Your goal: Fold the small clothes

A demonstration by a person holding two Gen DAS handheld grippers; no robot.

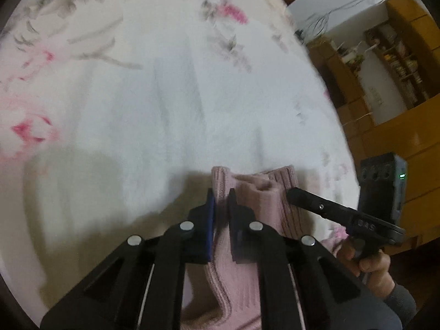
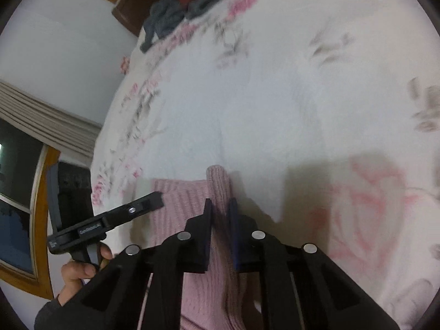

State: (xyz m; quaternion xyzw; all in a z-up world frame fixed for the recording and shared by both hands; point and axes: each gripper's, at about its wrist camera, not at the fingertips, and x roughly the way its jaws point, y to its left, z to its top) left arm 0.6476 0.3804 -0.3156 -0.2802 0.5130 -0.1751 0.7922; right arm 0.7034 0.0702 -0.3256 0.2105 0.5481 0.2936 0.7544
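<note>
- One pink knitted garment [image 1: 255,192] lies on the near part of the bed, its ribbed edge raised in two pinched folds, the rest running back under the cameras.
- Two grippers work it. The left gripper [image 1: 222,192] is clamped on one ribbed fold, the knit standing up between its two fingers.
- The right gripper [image 2: 220,202] is clamped on the other raised fold in the same way; in the left wrist view it shows as a black bar [image 1: 298,194] whose tip rests at the garment's right edge.
- Two hands show, one per view: the right hand [image 1: 368,264] on its gripper's handle, and the left hand [image 2: 79,272] likewise, each with a grey sleeve.
- One white bedspread [image 1: 165,96] with pink and grey flowers carries the garment.
- One heap of other clothes [image 2: 187,2], grey, blue and red, sits at the bed's far corner, well apart from the pink piece.
- One wooden shelf unit [image 1: 398,63] holds small items too blurred to count.
- One window [image 2: 16,181] with a pleated curtain stands beside the bed.
</note>
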